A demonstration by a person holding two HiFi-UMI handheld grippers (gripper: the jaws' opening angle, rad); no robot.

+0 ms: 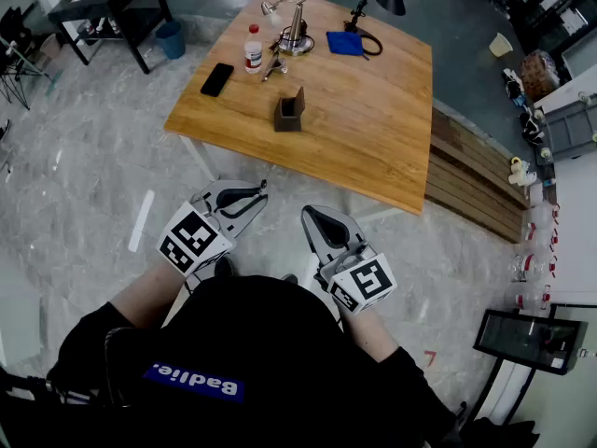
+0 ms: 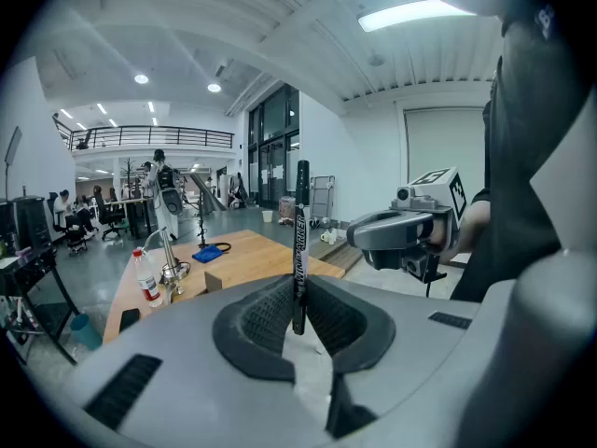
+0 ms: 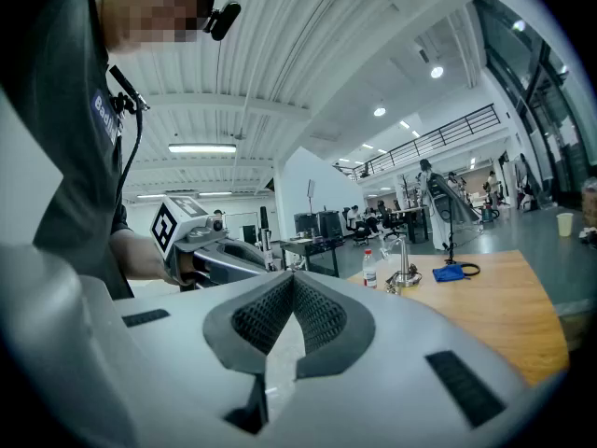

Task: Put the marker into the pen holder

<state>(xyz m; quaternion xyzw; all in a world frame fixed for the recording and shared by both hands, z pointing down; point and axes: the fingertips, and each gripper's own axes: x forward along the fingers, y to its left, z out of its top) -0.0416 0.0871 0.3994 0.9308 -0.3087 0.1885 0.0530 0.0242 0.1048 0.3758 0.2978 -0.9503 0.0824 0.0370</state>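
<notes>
Marker pinched in the left gripper (image 2: pixel 298 299), right gripper (image 3: pixel 291 286) closed and empty
The left jaws clamped the black marker (image 2: pixel 299 241) upright. Both grippers sat low in the frame, off the near edge of the wooden table (image 1: pixel 373 147). The pen holder (image 1: pixel 290 112) stood upper centre amid bare wood.

The wooden desk (image 1: pixel 373 129) carries a pen holder (image 1: pixel 290 110); from it, a phone (image 1: pixel 217 78) lies at ten o'clock, a bottle (image 1: pixel 253 49) at eleven, a blue cloth (image 1: pixel 345 43) at one.
</notes>
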